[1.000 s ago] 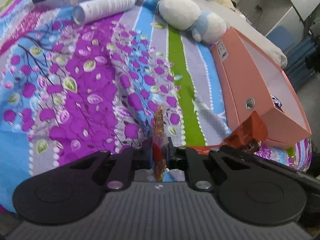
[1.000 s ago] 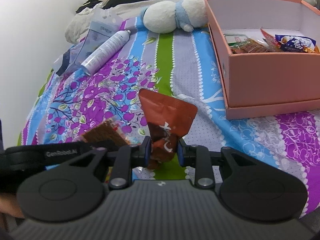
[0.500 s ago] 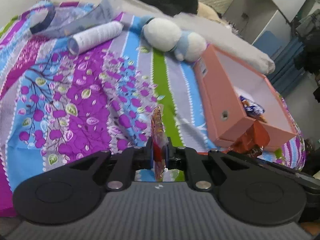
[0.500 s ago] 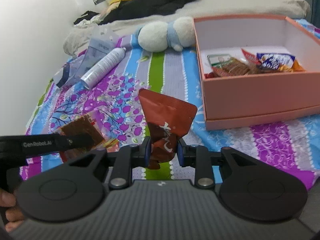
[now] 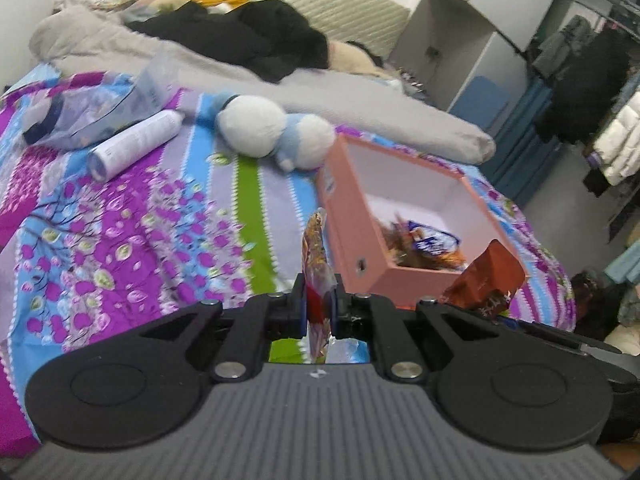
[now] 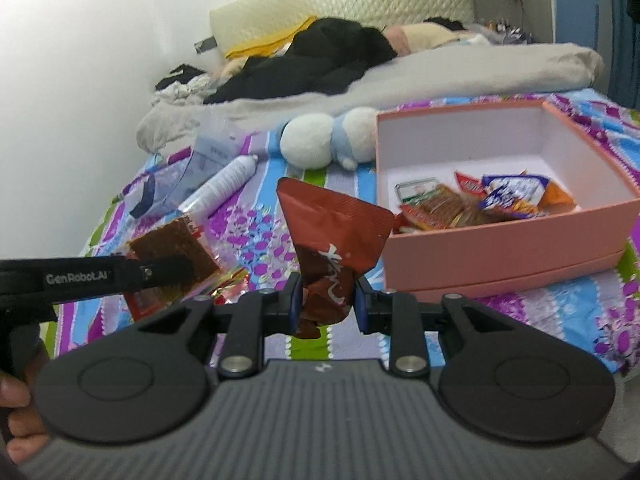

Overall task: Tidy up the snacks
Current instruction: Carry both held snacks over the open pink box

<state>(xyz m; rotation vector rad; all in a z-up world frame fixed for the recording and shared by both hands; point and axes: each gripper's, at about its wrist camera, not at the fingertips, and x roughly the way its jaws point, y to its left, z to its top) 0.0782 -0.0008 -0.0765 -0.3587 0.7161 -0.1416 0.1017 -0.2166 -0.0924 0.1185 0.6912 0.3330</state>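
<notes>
Both grippers are rising from the bedspread compared with one second ago, and the views are now taking in the far end of the bed and the room, where earlier they were showing mostly the flowered cloth. Each snack is staying in its grip during this lift.

The left gripper (image 5: 320,306) is pinching a flat clear packet (image 5: 316,252) with a brown snack inside; its jaws are almost closed, because the packet is thin and is standing edge-on between them. In the right wrist view this same packet (image 6: 172,248) is showing its flat side, held out over the bedspread (image 6: 256,236) to the left of the box. The right gripper (image 6: 326,306) is gripping a red-brown pouch (image 6: 332,232) by its lower part, with the jaws partly closed on the crumpled foil, and the pouch is standing up above them.

The pink box (image 6: 508,248) is lying open on the bed, to the right of both packets and beyond them. Several snacks (image 6: 480,200) are already lying in it: a blue and white one, an orange one and some brown ones. So I judge that the task is getting close to its end. No other loose snack is showing on the cloth; only a white bottle (image 6: 224,188), a clear bag (image 6: 184,176) and a plush toy (image 6: 328,140) are lying there, and these do not seem to be snacks. What is left, I think, is carrying the two held packets over the box and letting them go inside.
</notes>
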